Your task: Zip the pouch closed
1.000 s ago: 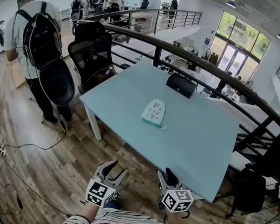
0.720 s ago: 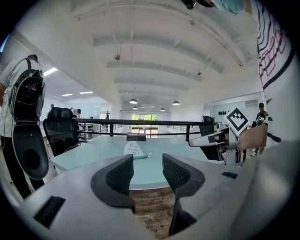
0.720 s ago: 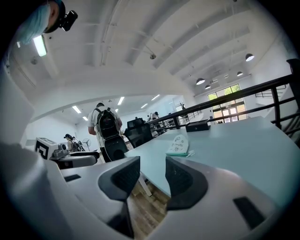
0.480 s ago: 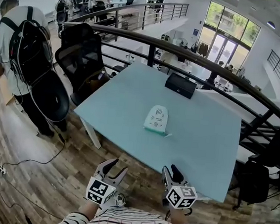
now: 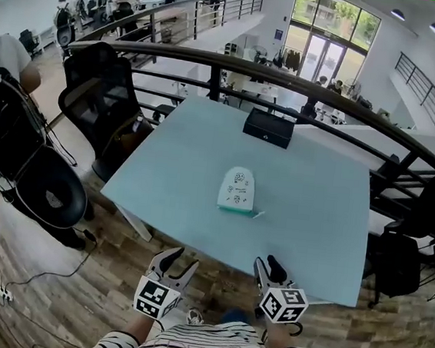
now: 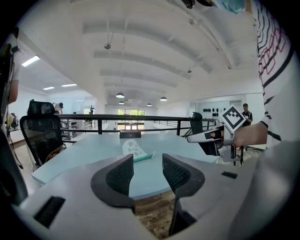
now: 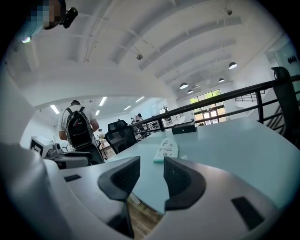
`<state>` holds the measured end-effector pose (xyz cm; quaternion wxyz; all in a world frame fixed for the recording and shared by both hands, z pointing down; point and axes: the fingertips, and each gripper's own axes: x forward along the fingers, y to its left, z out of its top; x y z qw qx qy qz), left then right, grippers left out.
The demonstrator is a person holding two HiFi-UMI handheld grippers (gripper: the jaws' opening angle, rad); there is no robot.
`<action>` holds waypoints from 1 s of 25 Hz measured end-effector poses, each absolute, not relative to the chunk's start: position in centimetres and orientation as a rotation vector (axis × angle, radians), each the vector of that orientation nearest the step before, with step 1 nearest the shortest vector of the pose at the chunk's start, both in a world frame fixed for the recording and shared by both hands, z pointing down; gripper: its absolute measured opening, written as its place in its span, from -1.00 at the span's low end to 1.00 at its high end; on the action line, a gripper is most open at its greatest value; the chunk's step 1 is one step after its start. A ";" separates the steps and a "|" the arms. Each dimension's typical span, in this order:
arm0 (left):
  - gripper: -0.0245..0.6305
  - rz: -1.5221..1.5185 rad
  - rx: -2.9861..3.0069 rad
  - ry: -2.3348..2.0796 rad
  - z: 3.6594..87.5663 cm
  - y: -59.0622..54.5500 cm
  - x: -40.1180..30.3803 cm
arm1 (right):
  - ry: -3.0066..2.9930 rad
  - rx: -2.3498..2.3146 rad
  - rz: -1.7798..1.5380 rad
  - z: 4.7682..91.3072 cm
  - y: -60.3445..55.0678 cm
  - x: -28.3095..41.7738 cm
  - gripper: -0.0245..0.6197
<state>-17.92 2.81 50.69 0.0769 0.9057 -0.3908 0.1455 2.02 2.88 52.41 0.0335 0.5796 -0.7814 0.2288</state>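
Bystander with a backpack point(image 5: 10, 121) now sits right at the left edge of the head view, after standing further in a second ago, and the black office chair point(image 5: 105, 103) has drifted left with him. That tells us the wearer is stepping and turning in towards the table point(image 5: 314, 210). Next along, the left gripper point(image 5: 177, 261) hangs low in front of the striped shirt, over the wooden floor and short of the table's near edge, much where it was before. Its own view shows the claw part open, a modest gap between the pads and nothing in it, just the tabletop beyond. The pouch point(image 5: 237, 189) hasn't budged. It lies flat in the middle of the table, teal edge towards us, with what looks like the zip pull point(image 5: 256, 214) poking out at its near right corner. Right of that, the right gripper point(image 5: 266, 266) mirrors its partner, claw open by a similar small gap and empty, also short of the table. Behind the pouch sits a black box point(image 5: 269, 127), well apart from it. So the approach is closing, but zipping hasn't started: both grippers must first reach the pouch.
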 end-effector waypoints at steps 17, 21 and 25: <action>-0.40 0.400 2.635 -1.303 50.9 -5.7 -12.6 | -2.465 1.563 0.652 53.4 -7.3 6.0 -0.41; -0.40 0.396 2.621 -1.338 50.9 -7.2 -10.6 | -2.475 1.486 0.623 53.9 -9.2 7.4 -0.41; -0.40 0.405 2.594 -1.372 51.8 -8.0 -8.7 | -2.477 1.415 0.612 55.0 -10.8 9.1 -0.41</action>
